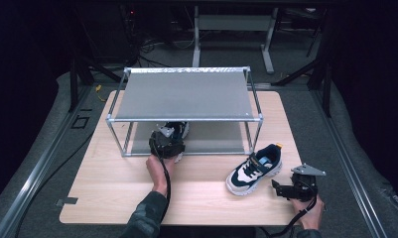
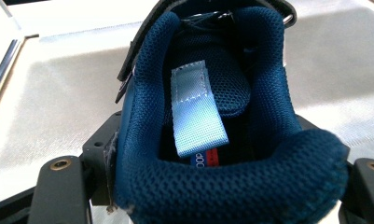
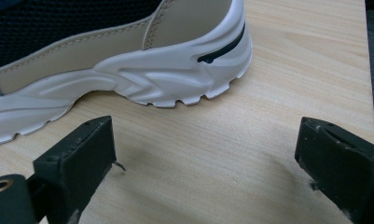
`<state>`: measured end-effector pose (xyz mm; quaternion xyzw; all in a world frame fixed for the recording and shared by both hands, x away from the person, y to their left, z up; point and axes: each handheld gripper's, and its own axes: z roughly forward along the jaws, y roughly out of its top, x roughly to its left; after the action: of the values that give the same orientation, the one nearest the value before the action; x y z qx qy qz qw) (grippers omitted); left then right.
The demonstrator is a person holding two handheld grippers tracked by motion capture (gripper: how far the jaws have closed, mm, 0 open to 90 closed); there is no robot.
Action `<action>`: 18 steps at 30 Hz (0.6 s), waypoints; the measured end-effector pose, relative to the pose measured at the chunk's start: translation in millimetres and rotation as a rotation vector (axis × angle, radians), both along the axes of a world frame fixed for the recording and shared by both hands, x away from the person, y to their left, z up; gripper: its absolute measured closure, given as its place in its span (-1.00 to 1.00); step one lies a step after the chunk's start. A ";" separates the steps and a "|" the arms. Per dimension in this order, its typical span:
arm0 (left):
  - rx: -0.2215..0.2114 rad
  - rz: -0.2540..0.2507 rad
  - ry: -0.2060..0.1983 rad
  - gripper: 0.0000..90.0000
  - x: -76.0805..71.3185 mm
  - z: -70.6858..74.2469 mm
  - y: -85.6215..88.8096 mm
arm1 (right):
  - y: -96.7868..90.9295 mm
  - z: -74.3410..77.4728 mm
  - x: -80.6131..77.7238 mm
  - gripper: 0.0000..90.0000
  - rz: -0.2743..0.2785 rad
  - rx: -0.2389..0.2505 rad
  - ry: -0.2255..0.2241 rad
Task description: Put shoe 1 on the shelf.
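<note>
my left gripper sits at the front edge of the metal-frame rack, at its lower shelf. it is clamped on the heel collar of a navy sneaker; in the left gripper view the padded collar of this sneaker lies between my two black jaws, with the pale blue pull tab hanging into the opening. the jaws are partly closed and pinching that collar. in the high view the upper shelf and my gripper body hide most of this shoe; a little of its toe end shows under the shelf edge. whether its sole rests on the grey shelf surface i cannot tell.

my right gripper hovers near the right front of the wooden table, just beside the heel of the second sneaker, which stands upright on the table in front of the rack's right leg. the right gripper view shows its jaws spread wide with bare wood between them, apart from the white sole, nothing held. that view cuts the shoe off at the top and left, so its toe and strap are out of frame; the high view gives the whole shoe: navy upper, white and beige panels, a yellow tab at the heel.

the room beyond the table is dark and hard to read.
</note>
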<state>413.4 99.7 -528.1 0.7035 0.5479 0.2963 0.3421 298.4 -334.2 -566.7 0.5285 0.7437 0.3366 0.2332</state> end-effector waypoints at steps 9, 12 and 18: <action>-0.005 -0.008 0.040 -0.52 17.1 -3.6 -5.3 | -0.3 0.4 -0.4 -0.90 -0.001 0.001 0.002; -0.022 -0.017 0.040 -0.66 15.6 -3.5 -2.7 | -0.5 0.5 -0.6 -0.90 -0.001 0.000 0.002; -0.051 -0.023 0.007 -0.67 0.8 2.2 1.2 | -0.3 0.4 -0.6 -0.90 -0.001 0.000 0.002</action>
<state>414.1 100.9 -525.9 0.7018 0.5483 0.2758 0.3617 297.8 -334.5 -566.3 0.5293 0.7435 0.3359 0.2327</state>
